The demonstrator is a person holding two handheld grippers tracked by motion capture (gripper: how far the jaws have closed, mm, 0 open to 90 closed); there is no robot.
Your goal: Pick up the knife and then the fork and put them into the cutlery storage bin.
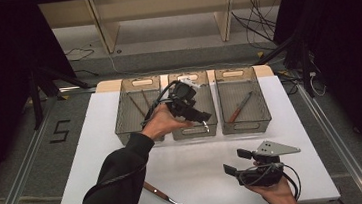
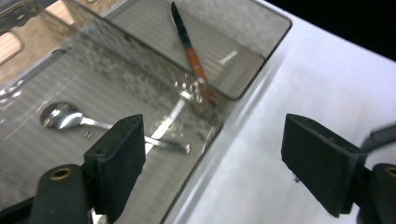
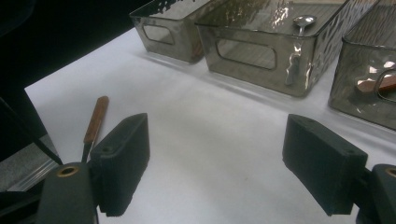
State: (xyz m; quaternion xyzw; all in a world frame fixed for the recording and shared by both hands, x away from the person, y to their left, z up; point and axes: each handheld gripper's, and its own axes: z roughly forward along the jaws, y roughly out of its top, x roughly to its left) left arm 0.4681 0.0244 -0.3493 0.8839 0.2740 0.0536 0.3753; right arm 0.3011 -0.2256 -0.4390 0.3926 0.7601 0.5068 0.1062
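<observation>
Cutlery sorting into three smoked bins at far edge of white desk (image 1: 98, 155) — spoon step looks just finished. Middle bin (image 1: 211, 110) with spoon (image 2: 63, 116) flat on its floor; right bin (image 1: 262, 105) with wooden-handled knife (image 1: 240, 107); left bin (image 1: 123, 117) with chopsticks (image 1: 136, 106). Left gripper (image 1: 202, 121) above middle bin's front wall, spread, empty. Right gripper (image 1: 236, 162) low near front-right, also spread, empty. Fork (image 1: 171, 200) at front edge, untouched — probably next: reach, close on its handle, carry to a bin.
</observation>
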